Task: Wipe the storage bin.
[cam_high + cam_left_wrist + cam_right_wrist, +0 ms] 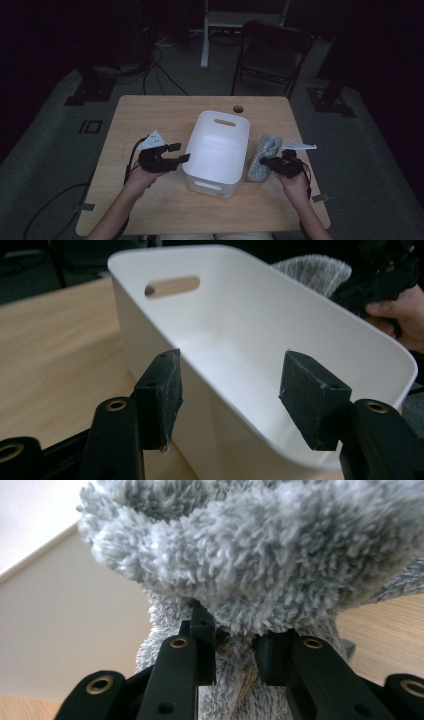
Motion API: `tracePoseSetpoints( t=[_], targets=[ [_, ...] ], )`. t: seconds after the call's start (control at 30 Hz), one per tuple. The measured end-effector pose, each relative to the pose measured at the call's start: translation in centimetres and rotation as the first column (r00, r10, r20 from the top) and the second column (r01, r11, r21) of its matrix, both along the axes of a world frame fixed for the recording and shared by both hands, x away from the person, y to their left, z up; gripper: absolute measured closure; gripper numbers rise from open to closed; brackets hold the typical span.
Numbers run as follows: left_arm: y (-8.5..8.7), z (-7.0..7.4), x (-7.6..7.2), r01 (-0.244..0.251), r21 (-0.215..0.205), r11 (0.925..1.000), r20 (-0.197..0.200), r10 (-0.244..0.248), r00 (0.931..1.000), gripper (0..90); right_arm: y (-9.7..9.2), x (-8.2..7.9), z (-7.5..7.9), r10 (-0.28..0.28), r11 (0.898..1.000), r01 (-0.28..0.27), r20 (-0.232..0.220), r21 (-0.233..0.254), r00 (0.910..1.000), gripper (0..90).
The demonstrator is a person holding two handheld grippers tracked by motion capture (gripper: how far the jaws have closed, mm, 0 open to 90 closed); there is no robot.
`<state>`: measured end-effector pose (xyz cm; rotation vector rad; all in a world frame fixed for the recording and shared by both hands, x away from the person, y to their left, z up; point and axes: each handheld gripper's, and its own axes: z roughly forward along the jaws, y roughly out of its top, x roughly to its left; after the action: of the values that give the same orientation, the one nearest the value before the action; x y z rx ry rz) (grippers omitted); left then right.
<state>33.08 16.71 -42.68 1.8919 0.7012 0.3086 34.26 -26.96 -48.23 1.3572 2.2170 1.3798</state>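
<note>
High view: the white bin stands mid-table, your left gripper at its left wall, and your right gripper meets the grey fluffy towel bunched just beside the bin's right wall. Left gripper view: your jaws stand apart astride the bin's rim, pads not pressing; the wall looks stiff, smooth and light, so pinch the rim squarely. Right gripper view: your jaws are pinched on a fold of the towel, which looks soft, light and floppy, so bite deep into the bunch.
</note>
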Motion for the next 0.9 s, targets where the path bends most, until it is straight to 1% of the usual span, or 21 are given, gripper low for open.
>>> tracePoseSetpoints(
  t=[0.03, 0.1, 0.17, 0.2, 0.27, 0.3, 0.33, 0.4, 0.43, 0.47, 0.5, 0.57, 0.63, 0.7, 0.77, 0.83, 0.87, 0.9],
  targets=[
    [0.0, 0.1, 0.4, 0.010, -0.012, 0.9999, 0.011, -0.010, 0.9999, 42.3, -0.1, -0.1, 0.0, 0.000, 1.000, 0.000, -0.001, 0.000, 1.0000, 73.5],
    [0.0, 0.4, 1.2, 0.014, -0.032, 0.9994, 0.019, -0.014, 0.9997, 42.6, -0.1, -0.3, 0.0, 0.003, 1.000, -0.003, -0.001, -0.002, 1.0000, 73.5],
    [-0.3, 0.7, 2.1, 0.012, -0.017, 0.9998, 0.046, -0.011, 0.9989, 43.6, -0.1, -0.5, -0.1, 0.005, 1.000, -0.005, 0.001, -0.004, 1.0000, 73.5],
    [-0.4, 0.8, 2.5, 0.006, -0.007, 1.0000, 0.053, -0.006, 0.9986, 43.6, -0.1, -0.6, -0.1, 0.006, 1.000, -0.006, -0.001, -0.004, 1.0000, 73.5],
    [-0.7, 1.0, 3.6, -0.006, 0.008, 1.0000, 0.055, 0.005, 0.9985, 43.6, -0.1, -0.7, -0.2, 0.008, 1.000, -0.008, -0.001, -0.004, 1.0000, 73.5],
    [-0.9, 1.1, 4.1, -0.016, 0.014, 0.9998, 0.063, 0.015, 0.9979, 43.7, -0.1, -0.8, -0.2, 0.009, 1.000, -0.009, -0.004, -0.002, 1.0000, 73.5],
    [-1.1, 1.2, 4.6, -0.010, 0.025, 0.9996, 0.067, 0.008, 0.9977, 43.9, -0.1, -0.8, -0.3, 0.009, 1.000, -0.009, -0.004, -0.003, 1.0000, 73.5],
    [-1.5, 1.3, 5.6, -0.008, 0.045, 0.9990, 0.094, 0.004, 0.9956, 44.0, -0.2, -0.9, -0.4, 0.009, 1.000, -0.009, -0.003, -0.003, 1.0000, 73.5],
    [-1.8, 1.4, 6.2, -0.001, 0.051, 0.9987, 0.092, -0.004, 0.9958, 44.0, -0.2, -0.9, -0.4, 0.006, 1.000, -0.007, -0.004, -0.002, 1.0000, 73.5],
    [-1.9, 1.4, 6.8, 0.004, 0.045, 0.9990, 0.093, -0.008, 0.9957, 44.0, -0.3, -0.9, -0.5, 0.005, 1.000, -0.005, -0.004, 0.002, 1.0000, 73.5],
    [-2.1, 1.5, 7.5, 0.016, 0.040, 0.9991, 0.085, -0.019, 0.9962, 44.0, -0.3, -0.9, -0.5, 0.001, 1.000, -0.001, -0.006, 0.007, 1.0000, 73.5],
    [-2.4, 1.6, 8.6, 0.026, 0.039, 0.9989, 0.094, -0.030, 0.9951, 44.0, -0.4, -0.9, -0.6, -0.005, 1.000, 0.005, -0.005, 0.013, 1.0000, 73.5],
    [-2.7, 1.7, 9.5, 0.041, 0.043, 0.9982, 0.095, -0.045, 0.9945, 44.0, -0.5, -0.9, -0.7, -0.007, 1.000, 0.007, -0.004, 0.014, 1.0000, 73.5],
    [-3.0, 1.8, 10.6, 0.042, 0.066, 0.9970, 0.107, -0.049, 0.9930, 44.0, -0.5, -0.8, -0.8, -0.007, 1.000, 0.007, -0.006, 0.018, 1.0000, 73.5],
    [-3.2, 2.0, 11.7, 0.037, 0.062, 0.9974, 0.094, -0.042, 0.9946, 44.0, -0.5, -0.8, -0.8, -0.008, 1.000, 0.008, -0.007, 0.020, 0.9999, 73.5],
    [-3.3, 2.1, 12.8, 0.034, 0.070, 0.9970, 0.105, -0.041, 0.9937, 43.9, -0.5, -0.8, -0.9, -0.007, 1.000, 0.007, -0.011, 0.023, 0.9999, 73.5],
    [-3.4, 2.2, 13.3, 0.035, 0.071, 0.9968, 0.103, -0.042, 0.9938, 43.9, -0.4, -0.8, -0.9, -0.006, 1.000, 0.006, -0.013, 0.022, 0.9999, 73.5],
    [-3.4, 2.2, 13.8, 0.039, 0.064, 0.9972, 0.099, -0.046, 0.9940, 43.8, -0.4, -0.8, -1.0, -0.004, 1.000, 0.005, -0.012, 0.023, 0.9999, 73.5]
  ],
)
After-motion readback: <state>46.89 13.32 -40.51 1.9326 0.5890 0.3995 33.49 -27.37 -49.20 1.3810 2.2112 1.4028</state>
